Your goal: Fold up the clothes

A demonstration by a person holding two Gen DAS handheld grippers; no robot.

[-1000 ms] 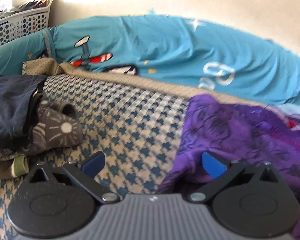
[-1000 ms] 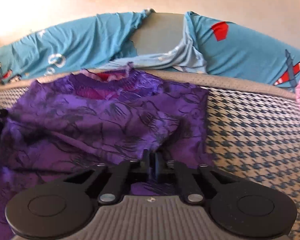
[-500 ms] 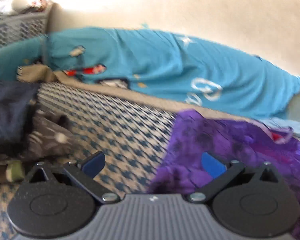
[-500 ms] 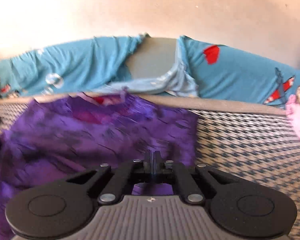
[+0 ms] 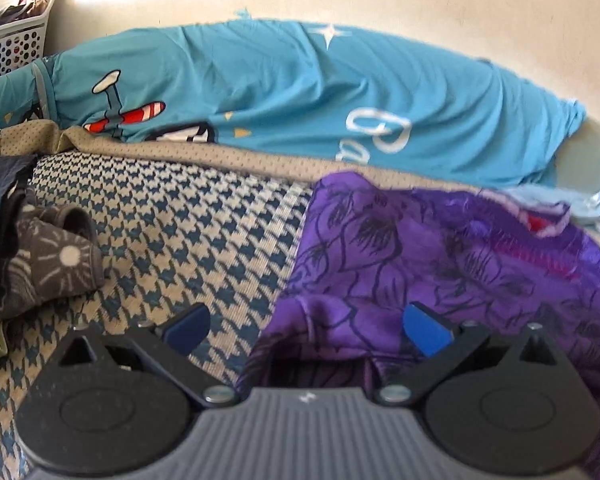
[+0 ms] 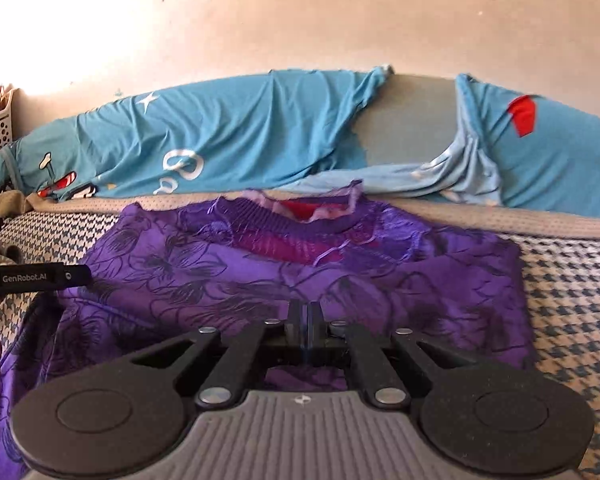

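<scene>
The only writing I can read cleanly is "GenRobot.AI", white on the black body of my left hand-held gripper (image 6: 36, 278), which pokes into the right wrist view at about 9 o'clock; the blue printed sheet (image 5: 300, 96) along the wall carries large white letters that look like "Pa", but the rest is lost in the folds. The purple garment (image 6: 300, 272) I am folding lies flat on the houndstooth bed cover (image 5: 172, 232), its red-lined neckline toward 12 o'clock and near the tan border of the cover. My right hand-held gripper (image 6: 305, 314) is clenched, jaws pressed together with purple cloth bunched right at the tips; I cannot tell for certain whether fabric is pinched between them. In its own view my left hand-held gripper (image 5: 306, 328) is released, blue pads wide apart, straddling the garment's left edge, the right pad over purple cloth and the left over bare cover. Only the left view shows the stack of dark folded clothes (image 5: 24, 256) at 9 o'clock and the white laundry basket (image 5: 12, 44) at 10 o'clock in full; only the right view shows the whole neckline and the grey gap (image 6: 412, 120) where the sheet parts.
</scene>
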